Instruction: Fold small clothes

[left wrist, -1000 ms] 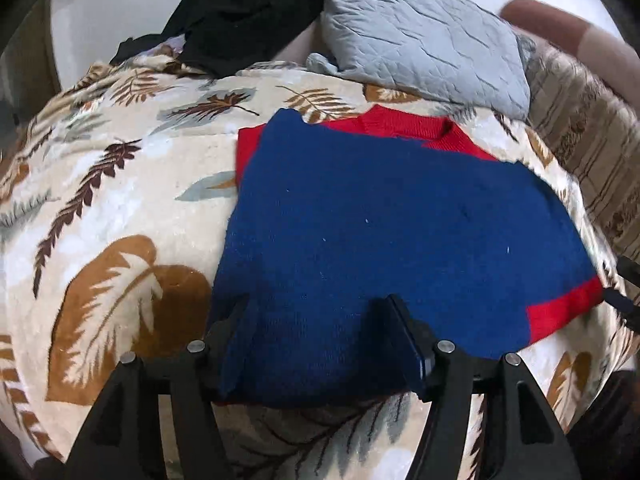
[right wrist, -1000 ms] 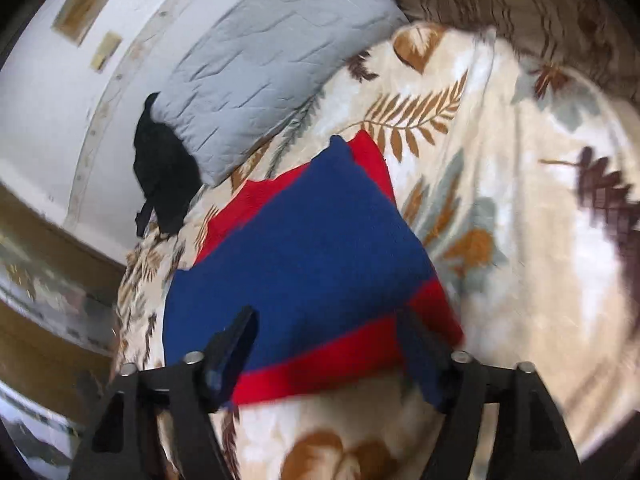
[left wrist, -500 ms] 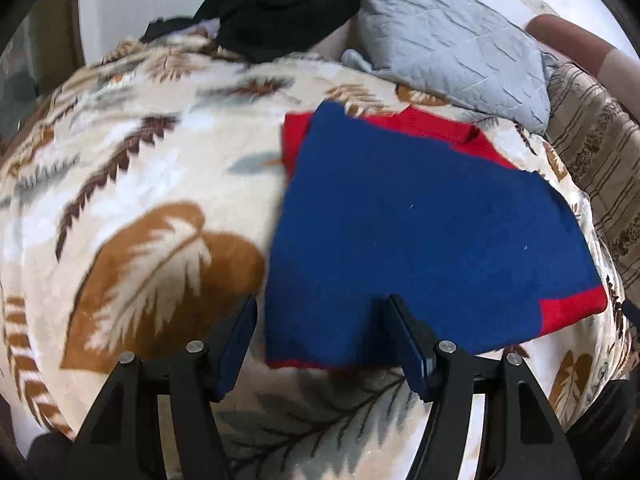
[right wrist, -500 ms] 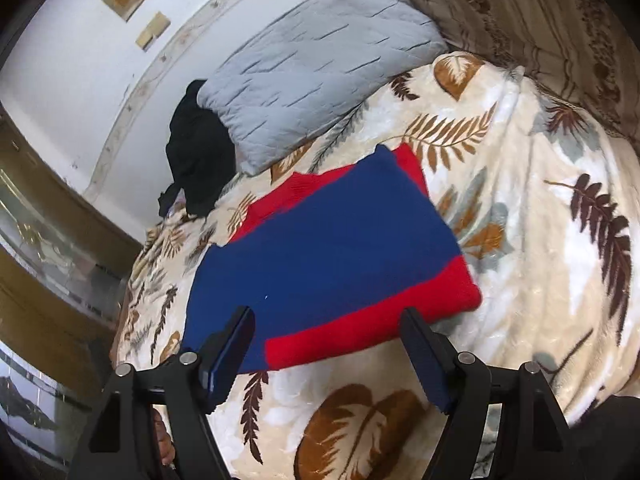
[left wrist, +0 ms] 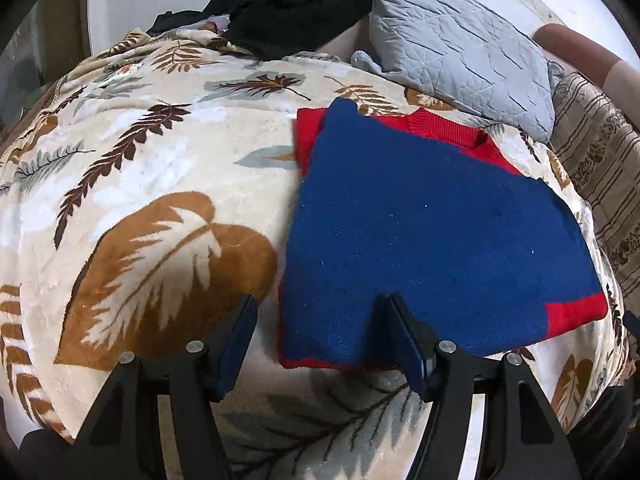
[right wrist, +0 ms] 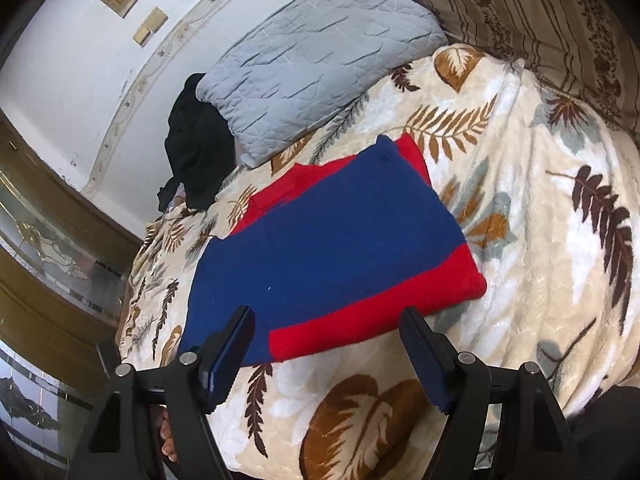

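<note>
A blue and red knitted sweater [left wrist: 420,240] lies folded flat on a leaf-patterned blanket [left wrist: 140,200]; its red collar shows at the far edge and a red band along the right side. My left gripper [left wrist: 320,312] hovers open over the sweater's near left corner, nothing pinched between its fingers. In the right wrist view the same sweater [right wrist: 332,248] lies ahead, its red band nearest. My right gripper [right wrist: 326,324] stands open just short of that red edge, holding nothing.
A grey quilted pillow [left wrist: 460,48] lies behind the sweater, with a pile of black clothing [left wrist: 292,4] to its left. A striped patterned cover [right wrist: 540,20] runs along the right side. A wooden glazed cabinet [right wrist: 48,240] stands left of the bed. A bare foot [right wrist: 168,436] shows below.
Both grippers have drawn back from the sweater, which now lies released on the blanket. The left one shifted left, off the sweater's middle toward its corner. The right one rose a little.
</note>
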{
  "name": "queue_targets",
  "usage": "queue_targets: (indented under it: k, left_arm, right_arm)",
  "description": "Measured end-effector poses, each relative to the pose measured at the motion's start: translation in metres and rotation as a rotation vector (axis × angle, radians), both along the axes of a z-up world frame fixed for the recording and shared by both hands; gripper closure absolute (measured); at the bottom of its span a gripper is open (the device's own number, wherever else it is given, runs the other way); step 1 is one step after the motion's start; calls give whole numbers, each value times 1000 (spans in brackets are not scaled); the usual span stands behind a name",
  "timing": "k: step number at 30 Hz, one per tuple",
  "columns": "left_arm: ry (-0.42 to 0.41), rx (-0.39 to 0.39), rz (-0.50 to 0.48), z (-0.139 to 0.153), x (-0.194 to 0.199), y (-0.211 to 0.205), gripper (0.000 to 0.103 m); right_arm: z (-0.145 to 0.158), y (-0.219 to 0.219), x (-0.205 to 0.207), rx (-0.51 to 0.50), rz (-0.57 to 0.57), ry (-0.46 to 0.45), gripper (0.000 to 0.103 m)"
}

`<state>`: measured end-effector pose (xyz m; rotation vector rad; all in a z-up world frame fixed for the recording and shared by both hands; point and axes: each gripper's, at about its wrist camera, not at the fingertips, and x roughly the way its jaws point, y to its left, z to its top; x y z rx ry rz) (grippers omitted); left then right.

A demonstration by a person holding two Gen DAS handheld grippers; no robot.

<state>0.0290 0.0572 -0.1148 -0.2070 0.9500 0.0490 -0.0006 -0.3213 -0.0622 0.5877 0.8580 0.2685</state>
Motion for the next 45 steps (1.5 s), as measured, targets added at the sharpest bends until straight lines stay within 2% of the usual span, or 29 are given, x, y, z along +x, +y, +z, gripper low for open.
queue_targets:
  k: [10,18,21,24,29,45]
  left_arm:
    - [-47,-17,36,8,-5,10,36]
    - [-159,-2,38,26,-11,9,36]
    - [-127,14,26,18,-6,7,36]
    - [-60,16,34,5,-1,9,36]
    - [-54,11,52,1,-2,14,36]
    - [-53,7,53,-5,0,18,36]
  right_arm:
    - [-4,8,4,9,22,3,25]
    - [-5,12,7,15,30,1,25]
    - [-5,14,8,15,37,-6,25]
    - [-13,15,11,9,40,14,25]
    - [-26,11,12,26,18,55,25]
    - [-13,17,17,28,36,22,25]
